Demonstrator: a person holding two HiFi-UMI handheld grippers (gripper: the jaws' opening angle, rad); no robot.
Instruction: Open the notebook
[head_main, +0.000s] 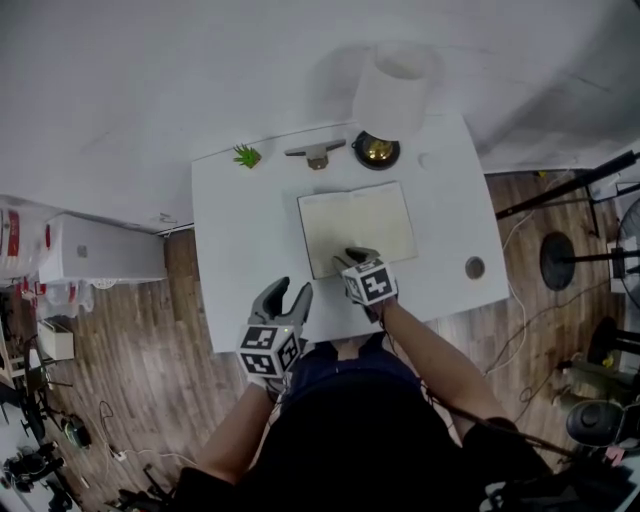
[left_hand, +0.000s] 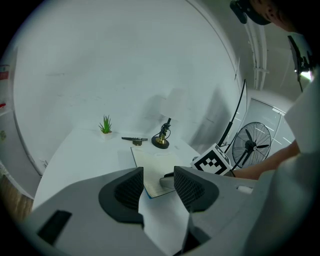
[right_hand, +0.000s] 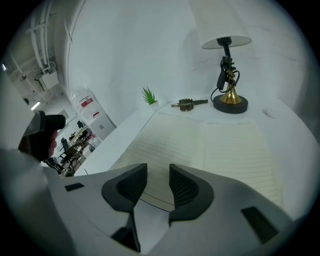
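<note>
The notebook (head_main: 357, 228) lies open and flat on the white table (head_main: 240, 250), with lined cream pages showing on both sides. My right gripper (head_main: 355, 256) hovers over the notebook's near edge, left of the middle. In the right gripper view its jaws (right_hand: 158, 182) stand apart over the left page (right_hand: 165, 145) and nothing is between the pads. My left gripper (head_main: 292, 290) sits at the table's front edge, to the left of and nearer than the notebook. It is open and empty (left_hand: 158, 182), pointing toward the notebook (left_hand: 155, 167).
At the back of the table stand a lamp (head_main: 395, 90) on a brass base (head_main: 377, 150), a dark metal piece (head_main: 315, 153) and a small potted plant (head_main: 247, 155). A small round object (head_main: 474, 267) lies near the right edge. A fan (left_hand: 255, 145) stands beside the table.
</note>
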